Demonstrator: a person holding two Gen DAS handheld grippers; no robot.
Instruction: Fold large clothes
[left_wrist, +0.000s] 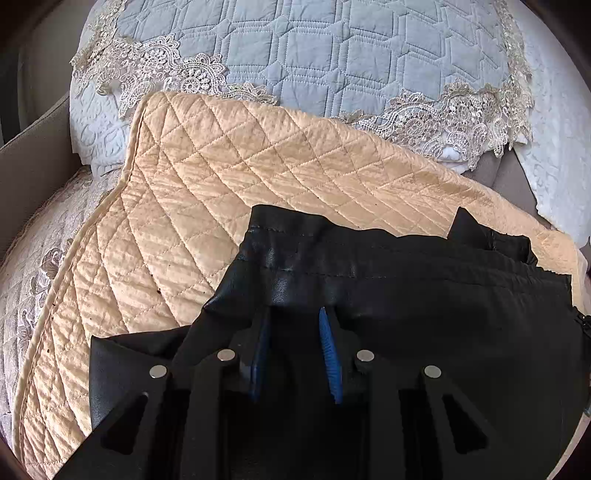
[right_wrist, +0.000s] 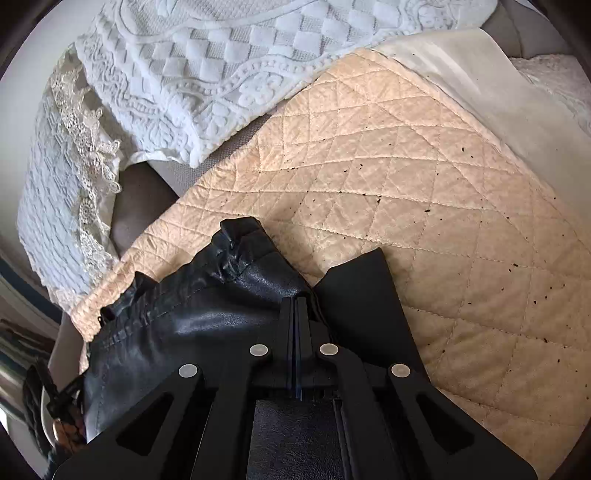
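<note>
While the black leather-like garment (left_wrist: 406, 280) lies bunched across the near edge of a peach quilted pad (left_wrist: 207, 192), both tools reach into it. Seen from the left wrist camera, the left gripper (left_wrist: 295, 314) has its two fingers standing apart, blue pads (left_wrist: 330, 354) showing, with a fold of the garment draped over their tips; whether they pinch anything cannot be told. A stitched seam runs across the garment just beyond them.

From the right wrist view, the right gripper (right_wrist: 297, 299) has its fingers pressed tightly together, a ridge of the black garment (right_wrist: 192, 317) meeting their tips, and a gathered, crinkled band of it rises to the left. A flat black panel lies just beside the fingers on the right.

The quilted pad (right_wrist: 406, 184) carries small dark specks. Behind it sit a grey quilted pillow with lace trim (left_wrist: 332, 55) and a white embossed cover (right_wrist: 207, 74).
</note>
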